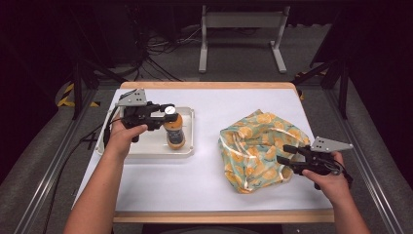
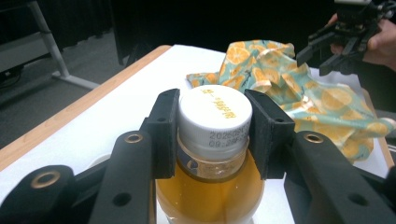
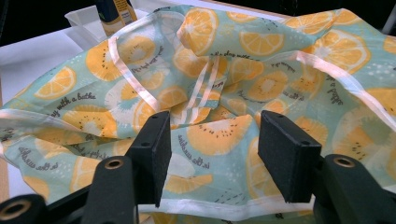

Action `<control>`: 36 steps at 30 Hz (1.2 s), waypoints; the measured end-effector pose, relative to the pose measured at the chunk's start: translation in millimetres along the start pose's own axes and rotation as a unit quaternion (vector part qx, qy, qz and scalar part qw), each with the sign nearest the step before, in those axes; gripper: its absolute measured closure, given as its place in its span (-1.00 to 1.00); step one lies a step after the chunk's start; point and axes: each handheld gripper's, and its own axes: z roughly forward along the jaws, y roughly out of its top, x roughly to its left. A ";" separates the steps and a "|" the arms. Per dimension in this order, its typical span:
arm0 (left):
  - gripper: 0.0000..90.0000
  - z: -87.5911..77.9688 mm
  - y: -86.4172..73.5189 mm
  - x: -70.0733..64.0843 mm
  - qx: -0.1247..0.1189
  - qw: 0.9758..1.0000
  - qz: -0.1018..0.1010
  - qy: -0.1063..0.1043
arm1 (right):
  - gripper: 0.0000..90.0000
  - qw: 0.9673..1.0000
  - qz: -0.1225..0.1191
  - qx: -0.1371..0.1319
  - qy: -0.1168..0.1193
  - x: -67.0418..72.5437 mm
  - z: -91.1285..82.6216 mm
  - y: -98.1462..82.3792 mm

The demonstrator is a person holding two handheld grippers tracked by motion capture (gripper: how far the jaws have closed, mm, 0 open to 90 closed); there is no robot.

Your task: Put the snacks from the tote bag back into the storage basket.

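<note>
A bottle of orange drink (image 1: 174, 130) with a white cap (image 2: 215, 114) stands upright in a white tray (image 1: 187, 146) at the table's left. My left gripper (image 1: 165, 114) is shut on the bottle's cap, its pads (image 2: 166, 130) pressed against both sides. At the right lies a crumpled bag (image 1: 258, 146) printed with orange slices on pale green. My right gripper (image 1: 287, 153) stands open at the bag's right edge, its jaws spread just above the fabric (image 3: 219, 135) with nothing gripped between them.
The white table top (image 1: 204, 180) has free room in front of the tray and between tray and bag. A wooden edge (image 1: 219, 216) runs along the front. A metal stand (image 1: 241, 34) and cables are on the floor behind the table.
</note>
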 end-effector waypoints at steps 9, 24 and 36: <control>0.29 4.9 -7.5 -2.6 0.009 1.000 -0.004 0.005 | 0.00 1.000 0.001 -0.001 0.001 0.1 0.1 0.1; 0.29 9.9 -12.9 -4.0 0.027 1.000 -0.006 0.006 | -0.01 1.000 0.000 0.000 0.001 -0.6 0.1 -0.2; 0.29 14.1 -14.0 -7.8 0.048 0.999 -0.001 0.000 | -0.01 1.000 0.001 0.000 0.001 -0.9 -0.2 -0.4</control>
